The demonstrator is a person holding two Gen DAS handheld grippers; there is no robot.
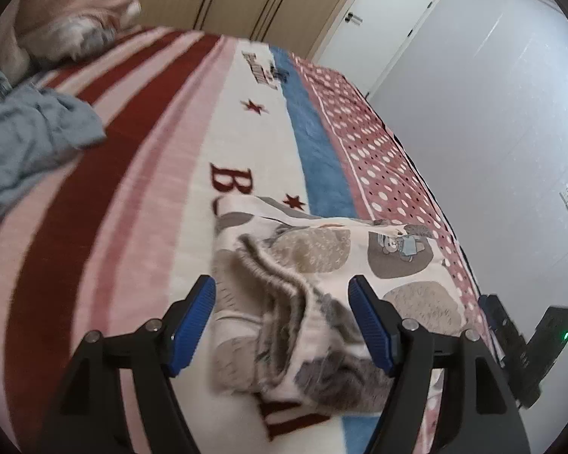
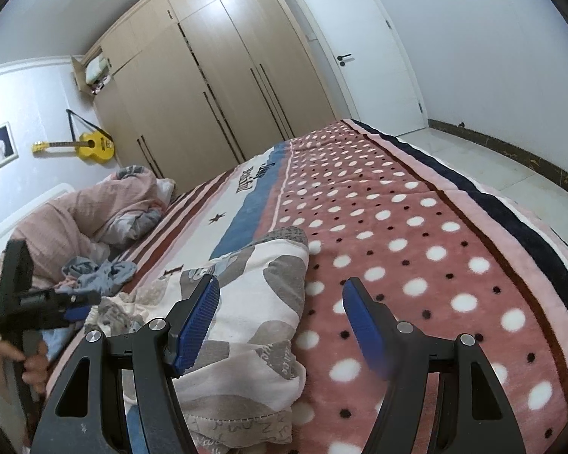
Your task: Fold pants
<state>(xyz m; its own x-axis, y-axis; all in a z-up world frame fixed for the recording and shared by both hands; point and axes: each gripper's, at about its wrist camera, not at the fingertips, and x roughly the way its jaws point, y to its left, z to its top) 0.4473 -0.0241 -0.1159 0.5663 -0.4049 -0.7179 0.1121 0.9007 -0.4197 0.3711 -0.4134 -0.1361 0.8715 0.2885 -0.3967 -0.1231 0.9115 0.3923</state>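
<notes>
Two claws hang over the bed (image 2: 416,227), both with their blue pads spread apart and nothing between them. The pants (image 1: 322,261), cream with grey and tan patches and a small bear print, lie in a crumpled heap on the blanket, partly doubled over themselves, with a fuzzy ribbed band bunched toward the near end.

The left claw (image 1: 282,325) straddles that bunched band, so the step in hand looks like taking hold of the waist end. The right claw (image 2: 280,321) sits above the pants' right edge, one pad over cloth, the other over the dotted blanket.

To do this well, each claw should bite only the layers meant to move together; in a heap like this it is easy to pinch a stray fold underneath. Taking the two corners of the band, well apart, then lifting and drawing the cloth flat before any fold, would likely give a clean crease. A grey garment (image 1: 30,140) lies well away to the left and should stay out of it.
</notes>
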